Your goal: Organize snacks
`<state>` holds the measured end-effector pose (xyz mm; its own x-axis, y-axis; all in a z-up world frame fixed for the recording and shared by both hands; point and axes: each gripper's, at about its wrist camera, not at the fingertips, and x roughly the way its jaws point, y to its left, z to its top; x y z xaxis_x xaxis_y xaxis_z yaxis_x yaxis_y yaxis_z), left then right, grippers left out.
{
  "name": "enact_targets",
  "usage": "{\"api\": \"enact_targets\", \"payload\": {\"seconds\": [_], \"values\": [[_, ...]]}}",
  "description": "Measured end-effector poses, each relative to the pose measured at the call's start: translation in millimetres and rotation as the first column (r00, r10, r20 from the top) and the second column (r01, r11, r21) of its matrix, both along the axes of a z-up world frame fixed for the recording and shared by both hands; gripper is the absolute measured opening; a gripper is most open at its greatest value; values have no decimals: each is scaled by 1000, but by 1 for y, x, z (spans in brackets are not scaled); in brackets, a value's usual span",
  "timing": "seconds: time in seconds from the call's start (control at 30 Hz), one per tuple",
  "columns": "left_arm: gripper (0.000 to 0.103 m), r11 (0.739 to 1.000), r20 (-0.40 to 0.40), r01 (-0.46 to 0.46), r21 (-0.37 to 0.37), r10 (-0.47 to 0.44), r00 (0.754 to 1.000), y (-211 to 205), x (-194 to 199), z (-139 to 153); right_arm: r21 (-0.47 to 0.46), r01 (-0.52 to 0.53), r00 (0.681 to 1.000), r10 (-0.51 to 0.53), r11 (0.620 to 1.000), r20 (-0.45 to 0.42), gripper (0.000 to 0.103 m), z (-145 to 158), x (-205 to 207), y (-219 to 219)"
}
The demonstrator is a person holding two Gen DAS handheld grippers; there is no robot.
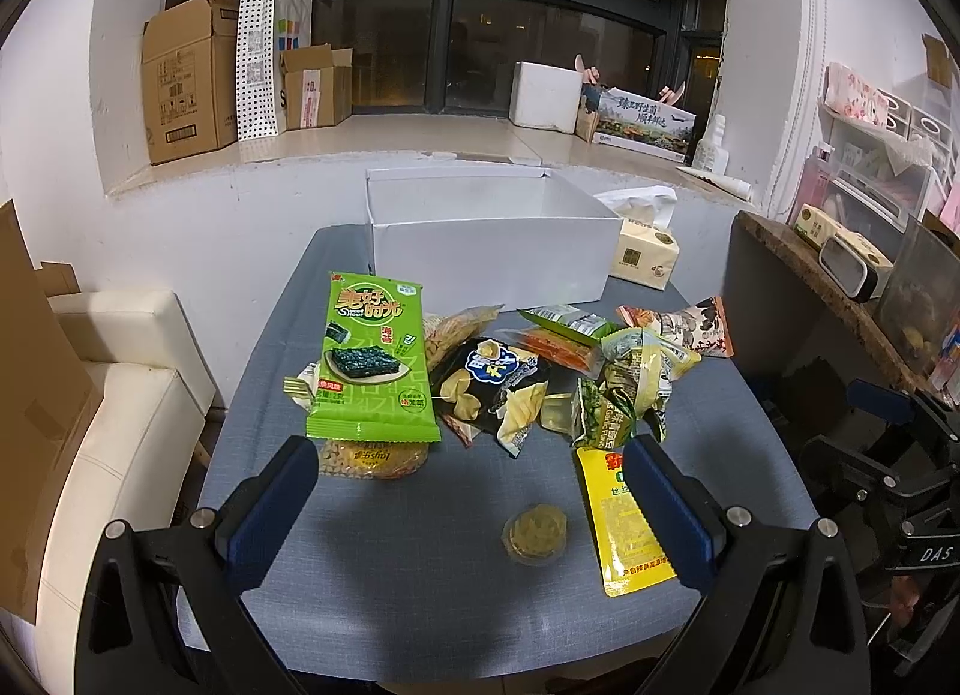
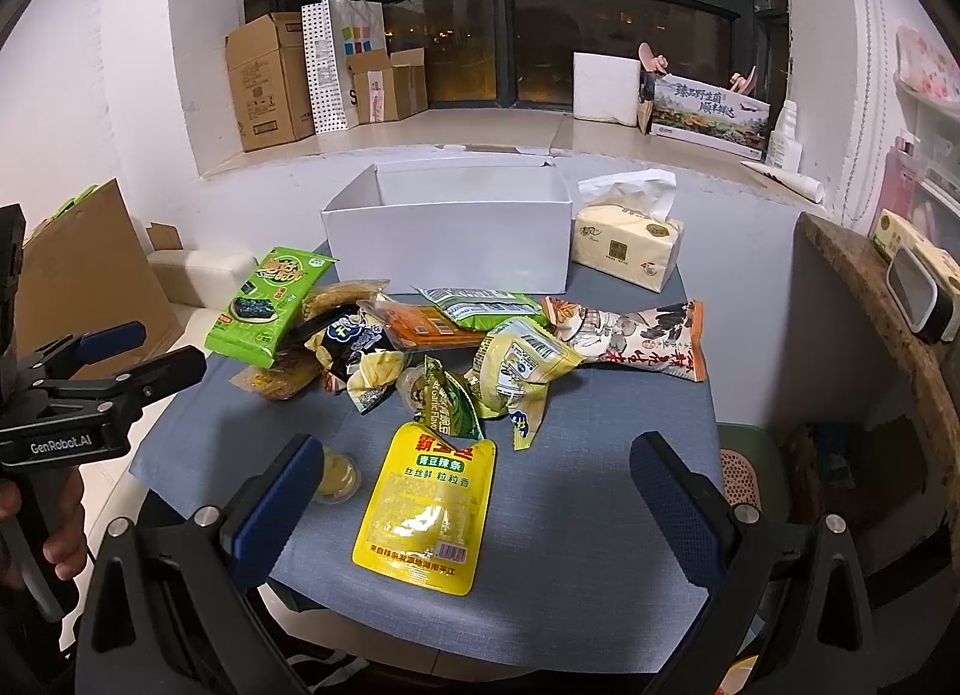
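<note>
Several snack packets lie in a heap on the blue-grey table [image 1: 390, 563]. A green seaweed packet [image 1: 372, 359] leans over a round yellow pastry [image 1: 372, 458]. A black chip bag [image 1: 492, 383], a yellow pouch [image 2: 429, 506] and a small round jelly cup [image 1: 536, 533] lie nearer. An open white box [image 2: 447, 242] stands empty behind the heap. My left gripper [image 1: 471, 491] is open above the near table, holding nothing. My right gripper [image 2: 477, 491] is open, straddling the yellow pouch from above. The left gripper [image 2: 114, 353] also shows at the left edge of the right wrist view.
A tissue pack [image 2: 627, 245] sits right of the white box. A white sofa [image 1: 120, 395] lies left of the table, a dark wooden counter [image 2: 870, 287] with a clock to the right. Cardboard boxes [image 2: 270, 83] and a paper bag line the window ledge.
</note>
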<state>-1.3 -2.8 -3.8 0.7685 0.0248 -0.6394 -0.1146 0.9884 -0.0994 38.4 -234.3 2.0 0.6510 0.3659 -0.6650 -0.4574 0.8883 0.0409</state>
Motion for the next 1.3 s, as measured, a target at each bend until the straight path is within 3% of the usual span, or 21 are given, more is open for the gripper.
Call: {"api": "enact_targets", "payload": {"seconds": [0.73, 1.07, 1.23, 1.3], "values": [[103, 999, -32, -33, 19, 34, 999, 11, 9, -5, -1, -1, 1000, 1, 1000, -3, 103, -1, 0, 1], [103, 995, -112, -71, 75, 79, 991, 45, 81, -35, 1, 1, 1000, -1, 1000, -15, 103, -5, 2, 0], [103, 981, -178, -64, 184, 97, 979, 39, 119, -57, 5, 2, 1000, -2, 1000, -26, 103, -9, 5, -1], [103, 979, -194, -60, 194, 98, 976, 39, 129, -66, 8, 4, 1000, -4, 1000, -29, 103, -10, 5, -2]]}}
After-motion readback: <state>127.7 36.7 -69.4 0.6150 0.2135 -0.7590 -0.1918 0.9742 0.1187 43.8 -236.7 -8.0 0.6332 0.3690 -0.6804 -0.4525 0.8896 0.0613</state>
